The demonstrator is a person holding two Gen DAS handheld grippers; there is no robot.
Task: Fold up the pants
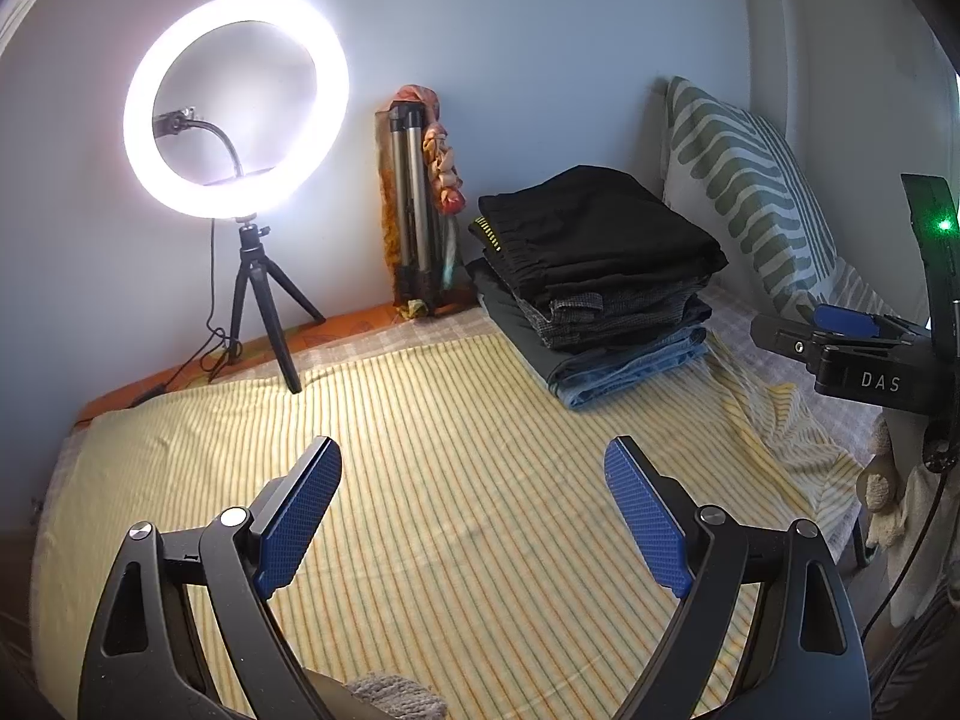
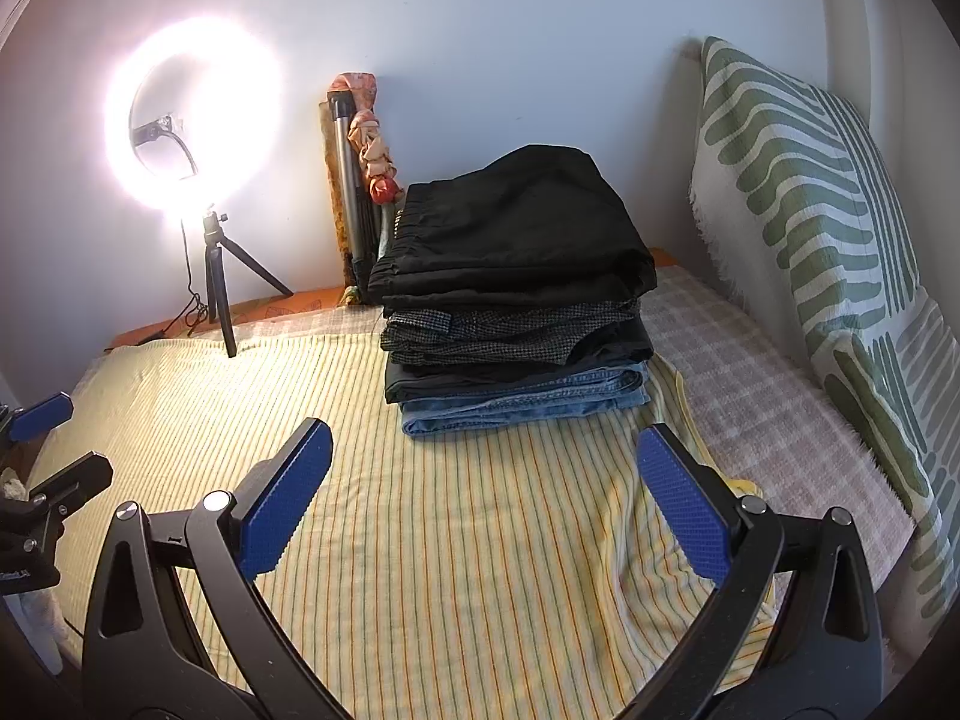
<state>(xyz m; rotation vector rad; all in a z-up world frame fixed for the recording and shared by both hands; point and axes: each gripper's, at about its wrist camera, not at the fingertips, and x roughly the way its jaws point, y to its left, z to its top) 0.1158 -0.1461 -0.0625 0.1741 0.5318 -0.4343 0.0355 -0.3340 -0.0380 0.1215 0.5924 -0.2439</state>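
A stack of folded pants (image 1: 600,276) sits at the back of the bed: black on top, grey checked and dark ones in the middle, blue jeans at the bottom. It also shows in the right wrist view (image 2: 516,300). My left gripper (image 1: 474,462) is open and empty above the yellow striped sheet (image 1: 420,420). My right gripper (image 2: 483,450) is open and empty, just in front of the stack. The right gripper also shows at the right edge of the left wrist view (image 1: 840,330). A bit of grey knit cloth (image 1: 390,696) peeks in at the bottom edge.
A lit ring light on a small tripod (image 1: 237,108) stands at the back left, its cable trailing on the bed. A folded tripod with a scarf (image 1: 420,204) leans on the wall. A green patterned pillow (image 2: 810,228) leans at the right. The bed edge drops at right.
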